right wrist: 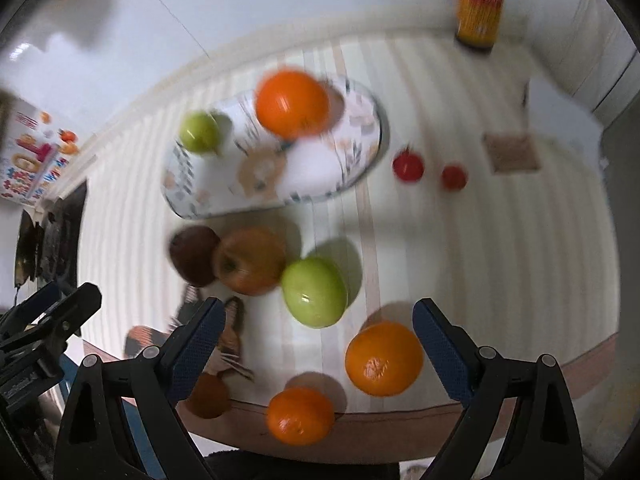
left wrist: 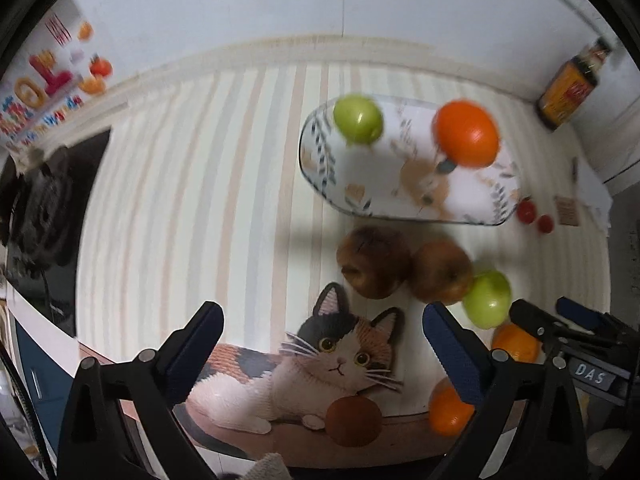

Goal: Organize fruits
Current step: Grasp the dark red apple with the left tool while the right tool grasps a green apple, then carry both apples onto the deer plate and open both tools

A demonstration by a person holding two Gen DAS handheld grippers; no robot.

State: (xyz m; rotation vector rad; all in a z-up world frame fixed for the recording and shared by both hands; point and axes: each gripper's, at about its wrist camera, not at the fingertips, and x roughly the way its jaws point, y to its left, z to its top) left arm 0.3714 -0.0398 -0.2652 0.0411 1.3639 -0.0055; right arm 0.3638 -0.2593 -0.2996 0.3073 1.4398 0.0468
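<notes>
A leaf-patterned oval plate (left wrist: 372,176) (right wrist: 316,168) carries a green apple (left wrist: 358,118) (right wrist: 199,132) and an orange (left wrist: 466,132) (right wrist: 292,104). In front of it, on the striped mat, lie two red-brown apples (left wrist: 374,262) (left wrist: 440,270), a second green apple (left wrist: 488,298) (right wrist: 314,292) and two oranges (right wrist: 384,358) (right wrist: 300,414). My left gripper (left wrist: 322,332) hangs open over the mat's printed cat, nothing between its fingers. My right gripper (right wrist: 316,332) is open above the loose green apple and the larger orange, touching neither.
Two small tomatoes (right wrist: 407,166) (right wrist: 454,177) and a square coaster (right wrist: 512,152) lie right of the plate. A dark bottle with a yellow label (right wrist: 480,4) stands at the back right. A black stove top (left wrist: 52,208) and a colourful box (left wrist: 40,92) sit at the left.
</notes>
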